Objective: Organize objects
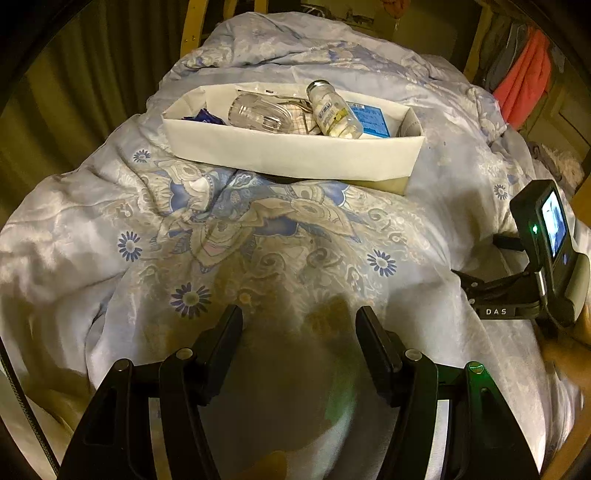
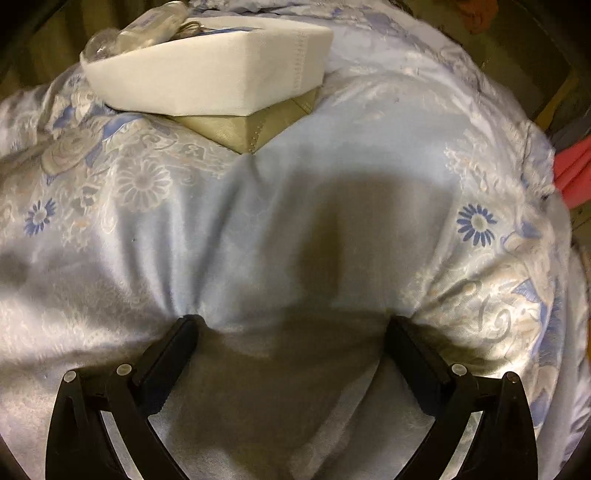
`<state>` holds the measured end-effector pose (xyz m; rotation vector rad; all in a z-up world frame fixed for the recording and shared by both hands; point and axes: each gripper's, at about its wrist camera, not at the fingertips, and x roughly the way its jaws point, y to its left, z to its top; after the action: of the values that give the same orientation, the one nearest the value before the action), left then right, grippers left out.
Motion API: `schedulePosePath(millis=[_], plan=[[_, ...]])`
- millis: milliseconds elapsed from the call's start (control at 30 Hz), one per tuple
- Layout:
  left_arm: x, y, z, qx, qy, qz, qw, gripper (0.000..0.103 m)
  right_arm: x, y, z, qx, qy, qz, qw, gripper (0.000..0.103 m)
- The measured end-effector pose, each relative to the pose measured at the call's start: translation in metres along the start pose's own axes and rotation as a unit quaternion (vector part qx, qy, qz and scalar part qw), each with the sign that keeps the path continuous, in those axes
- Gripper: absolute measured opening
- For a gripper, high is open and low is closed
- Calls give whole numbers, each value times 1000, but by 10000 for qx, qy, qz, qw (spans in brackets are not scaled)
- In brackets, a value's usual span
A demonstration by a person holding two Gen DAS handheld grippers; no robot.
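A white fabric storage box [image 1: 288, 151] sits on a floral blue quilt [image 1: 258, 236]. Inside it lie a pill bottle with a metal cap [image 1: 332, 110], a clear plastic container [image 1: 255, 110], a blue-and-white packet [image 1: 371, 118] and a dark blue wrapper [image 1: 205, 117]. My left gripper [image 1: 299, 314] is open and empty above the quilt, well short of the box. My right gripper [image 2: 293, 323] is open and empty, its fingertips touching the quilt. The box [image 2: 207, 70] is at the upper left of the right wrist view. The right gripper's body [image 1: 543, 258] shows at the right in the left wrist view.
A wooden bed frame [image 1: 194, 26] rises behind the quilt. Red and grey clothes [image 1: 524, 81] hang at the upper right. An olive curtain [image 1: 74, 110] is on the left. The quilt is bumpy with folds around the box.
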<state>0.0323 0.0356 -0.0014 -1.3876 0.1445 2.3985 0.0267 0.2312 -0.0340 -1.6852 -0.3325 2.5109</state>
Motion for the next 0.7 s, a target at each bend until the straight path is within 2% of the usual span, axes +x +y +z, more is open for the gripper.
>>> schedulePosePath(millis=[267, 333, 400, 467, 700], plan=[[-1, 2, 0, -40, -41, 57, 10000, 62, 1, -8, 9, 24, 7, 40, 10000, 103], [-3, 4, 1, -53, -86, 141, 9998, 62, 2, -6, 23, 12, 22, 92, 10000, 103], [-6, 7, 1, -97, -139, 150, 9997, 62, 29, 5, 8, 17, 37, 132, 9999, 103], [-7, 14, 2, -207, -167, 80, 9996, 62, 31, 4, -12, 32, 50, 128, 9999, 103], [-9, 28, 4, -491, -175, 9, 9986, 62, 37, 9, -21, 40, 95, 162, 9998, 103]])
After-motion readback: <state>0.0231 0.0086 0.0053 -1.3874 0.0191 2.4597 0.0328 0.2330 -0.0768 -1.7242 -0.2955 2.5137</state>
